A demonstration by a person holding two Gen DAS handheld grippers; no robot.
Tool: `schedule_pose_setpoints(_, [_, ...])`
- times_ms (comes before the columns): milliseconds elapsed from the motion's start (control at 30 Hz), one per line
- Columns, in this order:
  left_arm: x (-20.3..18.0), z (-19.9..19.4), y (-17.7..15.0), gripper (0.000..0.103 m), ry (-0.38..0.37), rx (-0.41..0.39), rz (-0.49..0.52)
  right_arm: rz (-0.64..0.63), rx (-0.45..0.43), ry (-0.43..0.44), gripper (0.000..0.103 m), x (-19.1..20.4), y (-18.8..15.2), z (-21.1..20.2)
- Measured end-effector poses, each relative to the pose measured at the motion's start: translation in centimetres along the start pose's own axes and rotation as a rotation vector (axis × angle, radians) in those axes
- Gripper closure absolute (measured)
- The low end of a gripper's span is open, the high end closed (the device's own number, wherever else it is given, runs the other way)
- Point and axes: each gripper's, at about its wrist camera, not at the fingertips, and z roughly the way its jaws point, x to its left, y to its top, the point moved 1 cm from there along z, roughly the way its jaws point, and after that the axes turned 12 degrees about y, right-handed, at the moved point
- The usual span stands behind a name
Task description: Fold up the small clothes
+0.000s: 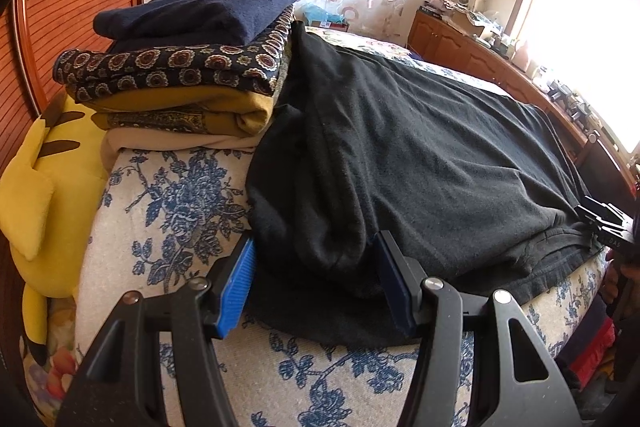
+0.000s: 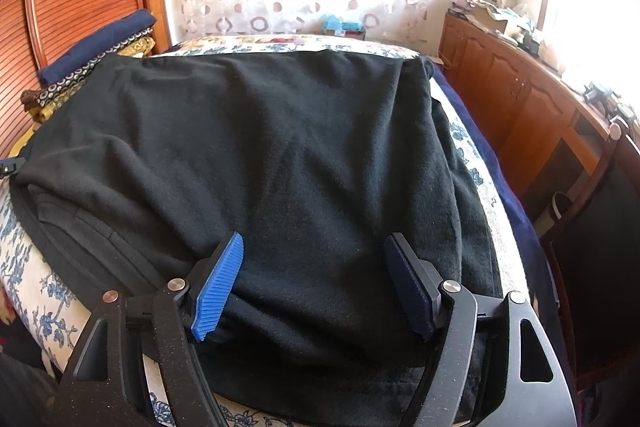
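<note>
A black garment (image 1: 420, 163) lies spread across the bed; it also fills the right wrist view (image 2: 280, 147). My left gripper (image 1: 316, 267) is open, its blue pads (image 1: 236, 291) on either side of the garment's near left edge, where the cloth bunches between them. My right gripper (image 2: 316, 275) is open, its blue pads (image 2: 218, 287) straddling the garment's near edge. The right gripper also shows at the right edge of the left wrist view (image 1: 608, 223).
A stack of folded clothes (image 1: 192, 59) sits at the bed's left, beside the garment. A yellow plush toy (image 1: 48, 195) lies left of the blue floral bedspread (image 1: 172, 219). A wooden cabinet (image 2: 520, 107) with clutter runs along the right under the window.
</note>
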Motion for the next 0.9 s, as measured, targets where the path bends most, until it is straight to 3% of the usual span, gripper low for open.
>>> schedule_pose_setpoints(167, [-0.3,0.3,0.2,0.046,-0.014,-0.007,0.007,-0.003,-0.005,0.003,0.028,-0.1,-0.1,0.0])
schedule_pose_setpoints(233, [-0.7,0.4,0.3,0.064,-0.044,-0.009,0.013,-0.006,-0.006,0.006,0.028,-0.2,-0.1,0.0])
schedule_pose_setpoints(267, [-0.9,0.4,0.4,0.081,-0.052,-0.009,0.021,-0.006,-0.007,0.008,0.027,-0.2,-0.1,0.0])
schedule_pose_setpoints(300, [-1.1,0.4,0.4,0.091,-0.060,-0.010,0.028,-0.008,-0.007,0.010,0.027,-0.2,-0.1,0.0])
schedule_pose_setpoints(633, [-6.6,-3.2,3.7,0.095,-0.200,-0.135,0.085,0.006,-0.029,0.050,0.028,-1.1,-0.2,-1.1])
schedule_pose_setpoints(900, [-14.2,-5.8,8.2,0.096,-0.321,-0.229,0.152,0.038,-0.096,0.039,0.028,-3.0,-0.3,-4.3])
